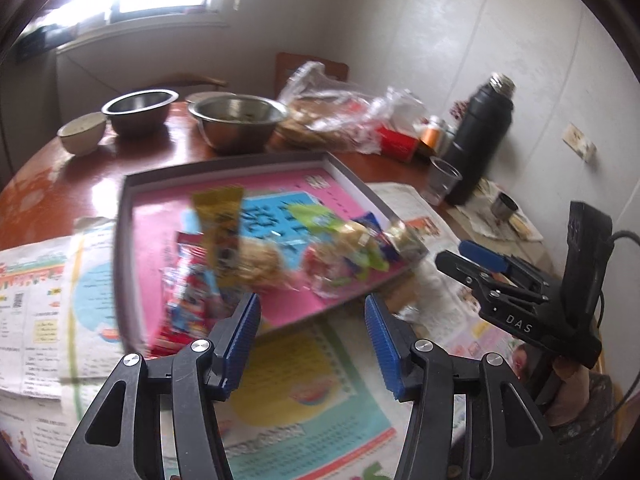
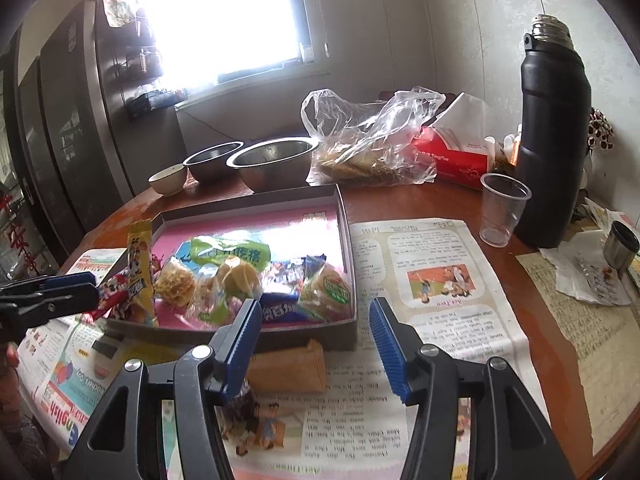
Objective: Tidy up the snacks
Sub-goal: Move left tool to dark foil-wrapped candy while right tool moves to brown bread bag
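Observation:
A grey shallow box with a pink lining (image 2: 347, 216) (image 1: 120, 240) holds several wrapped snacks: a yellow packet (image 2: 141, 264), a green packet (image 2: 228, 254), a noodle cake (image 2: 174, 284), a blue packet (image 2: 280, 306) and a green-labelled cake (image 2: 330, 290). A wrapped brown wafer snack (image 2: 290, 368) lies on the newspaper just in front of the box, between my right gripper's (image 2: 314, 344) open blue fingers. My left gripper (image 1: 312, 342) is open and empty above the newspaper at the box's near edge. The right gripper also shows in the left wrist view (image 1: 480, 260).
Two steel bowls (image 2: 276, 160) (image 2: 212, 162) and a small ceramic bowl (image 2: 169, 178) stand behind the box. A plastic bag of bread (image 2: 368, 148), a red tissue pack (image 2: 456, 152), a clear cup (image 2: 502, 210), a black flask (image 2: 554, 136) and a small metal cup (image 2: 620, 246) are at the right.

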`<state>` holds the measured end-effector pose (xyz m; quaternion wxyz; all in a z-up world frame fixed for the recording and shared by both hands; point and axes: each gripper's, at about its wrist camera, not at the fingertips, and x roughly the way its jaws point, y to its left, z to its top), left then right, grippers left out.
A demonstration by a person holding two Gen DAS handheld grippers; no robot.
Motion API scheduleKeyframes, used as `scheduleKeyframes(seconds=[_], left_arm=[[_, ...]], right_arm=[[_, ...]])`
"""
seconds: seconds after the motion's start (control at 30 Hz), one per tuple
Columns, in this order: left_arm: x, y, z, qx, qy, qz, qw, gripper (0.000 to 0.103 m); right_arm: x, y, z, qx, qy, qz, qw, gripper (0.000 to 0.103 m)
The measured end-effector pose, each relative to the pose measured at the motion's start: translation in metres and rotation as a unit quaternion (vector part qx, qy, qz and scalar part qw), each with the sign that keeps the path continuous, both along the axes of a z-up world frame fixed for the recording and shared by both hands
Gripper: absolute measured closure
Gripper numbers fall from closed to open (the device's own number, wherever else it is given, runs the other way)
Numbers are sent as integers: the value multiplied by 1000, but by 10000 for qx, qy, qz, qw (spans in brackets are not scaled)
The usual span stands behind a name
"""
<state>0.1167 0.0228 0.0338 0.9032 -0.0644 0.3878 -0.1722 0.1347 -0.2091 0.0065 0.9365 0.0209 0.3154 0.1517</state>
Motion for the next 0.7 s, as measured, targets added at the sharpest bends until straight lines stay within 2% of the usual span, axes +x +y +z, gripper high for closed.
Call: scheduleKeyframes(seconds=[0.27, 0.53, 0.63, 0.7], left_arm=[[-5, -52, -22, 44, 235, -553, 9982, 47], [2, -75, -44, 32, 457, -666, 9967, 47], [6, -81, -48, 99, 476, -632, 9968, 50], [8, -85, -52, 146, 511, -663, 9964, 56]], right_arm=[[-14, -18, -5, 48, 50, -139, 9999, 43], [-11, -35, -15, 162, 242, -164, 9994, 43], [-8, -35, -20, 181, 322, -81, 9993, 43], [-6, -34, -25, 194, 410, -6, 9990, 43]])
